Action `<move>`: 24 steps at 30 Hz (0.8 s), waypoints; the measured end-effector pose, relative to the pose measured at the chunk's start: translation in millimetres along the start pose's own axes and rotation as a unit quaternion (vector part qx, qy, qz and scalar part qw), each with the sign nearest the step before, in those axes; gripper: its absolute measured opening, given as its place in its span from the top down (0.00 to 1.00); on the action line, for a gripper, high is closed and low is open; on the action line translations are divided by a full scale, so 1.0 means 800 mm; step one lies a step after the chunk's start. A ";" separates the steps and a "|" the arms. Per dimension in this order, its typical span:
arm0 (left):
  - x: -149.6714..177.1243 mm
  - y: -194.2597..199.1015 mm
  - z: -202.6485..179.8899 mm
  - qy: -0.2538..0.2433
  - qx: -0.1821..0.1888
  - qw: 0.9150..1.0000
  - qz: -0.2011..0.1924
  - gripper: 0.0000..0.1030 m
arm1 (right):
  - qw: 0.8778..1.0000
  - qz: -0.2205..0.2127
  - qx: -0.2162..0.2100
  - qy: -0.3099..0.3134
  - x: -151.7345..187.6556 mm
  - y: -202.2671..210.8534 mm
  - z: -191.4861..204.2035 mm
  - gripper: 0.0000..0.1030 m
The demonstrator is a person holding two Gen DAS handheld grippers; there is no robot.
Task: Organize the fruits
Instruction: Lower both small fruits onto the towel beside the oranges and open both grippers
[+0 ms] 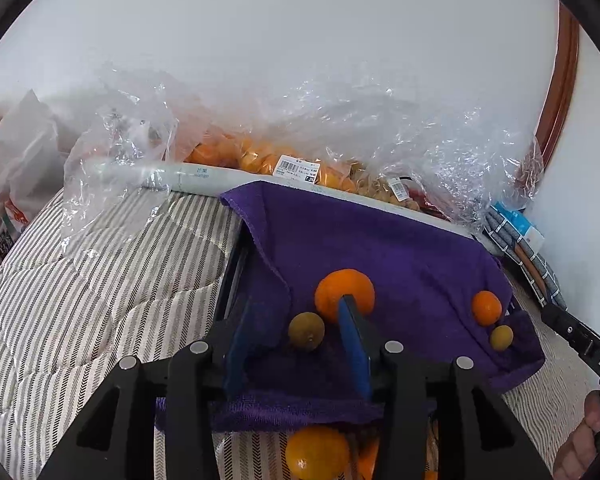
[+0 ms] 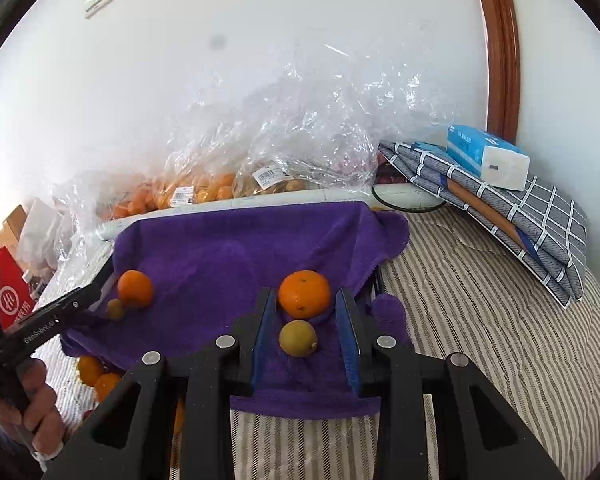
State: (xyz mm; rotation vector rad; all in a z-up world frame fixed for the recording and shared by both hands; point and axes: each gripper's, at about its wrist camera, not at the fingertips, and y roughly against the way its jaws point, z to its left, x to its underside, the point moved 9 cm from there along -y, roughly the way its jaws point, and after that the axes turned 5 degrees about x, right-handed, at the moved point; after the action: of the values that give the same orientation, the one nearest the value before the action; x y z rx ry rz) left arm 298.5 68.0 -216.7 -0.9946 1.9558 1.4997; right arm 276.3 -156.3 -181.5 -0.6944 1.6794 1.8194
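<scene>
Purple towel (image 1: pixel 380 248) on striped bedding: left gripper (image 1: pixel 300 332) fingers parted round small green-brown fruit (image 1: pixel 306 331), not gripping; right gripper (image 2: pixel 306 336) apart, nothing grasped, over yellowish fruit (image 2: pixel 298 338) & orange (image 2: pixel 304 294)

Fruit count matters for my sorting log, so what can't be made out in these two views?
- Bagged fruit, both views: crinkled plastic blurs it, uncountable.
- Oranges below the purple towel, left wrist view: one orange shows, others hidden by gripper frame.
- What the towel covers: hidden, both views.
- Price label: too small.
</scene>
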 end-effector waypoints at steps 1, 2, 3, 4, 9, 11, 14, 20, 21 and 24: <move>0.000 0.004 0.000 0.002 0.003 1.000 -0.003 0.59 | 1.000 0.003 -0.003 0.001 0.001 0.005 0.004 0.69; 0.000 0.008 0.000 0.004 0.005 1.000 -0.007 0.58 | 1.000 0.005 -0.004 0.004 0.003 0.012 0.009 0.69; 0.000 0.012 0.000 0.005 0.004 1.000 -0.009 0.58 | 1.000 0.005 -0.004 0.007 0.006 0.019 0.013 0.69; 0.001 0.014 0.001 0.006 0.003 1.000 -0.011 0.58 | 1.000 0.005 -0.003 0.009 0.009 0.025 0.016 0.69; 0.013 0.030 0.009 0.011 -0.009 1.000 -0.009 0.56 | 1.000 0.026 -0.008 0.010 0.038 0.049 0.037 0.72; 0.019 0.041 0.014 0.006 -0.015 1.000 -0.014 0.54 | 0.999 0.035 -0.015 0.019 0.052 0.055 0.048 0.73; 0.027 0.061 0.028 0.002 -0.030 0.999 -0.021 0.52 | 0.998 0.049 -0.035 0.032 0.076 0.060 0.073 0.73; 0.047 0.085 0.061 0.017 -0.047 0.999 -0.010 0.51 | 0.992 0.080 -0.087 0.052 0.117 0.056 0.120 0.73; 0.050 0.088 0.066 0.022 -0.049 0.999 -0.008 0.51 | 0.991 0.085 -0.088 0.058 0.123 0.054 0.127 0.73; 0.055 0.093 0.075 0.033 -0.050 0.998 -0.004 0.51 | 0.990 0.088 -0.081 0.069 0.133 0.048 0.139 0.72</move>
State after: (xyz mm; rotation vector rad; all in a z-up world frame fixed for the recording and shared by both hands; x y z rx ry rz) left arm 209.9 124.2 -221.3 -1.1061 1.9370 1.5924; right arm 174.2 -41.3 -220.1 -0.7763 1.7408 2.0934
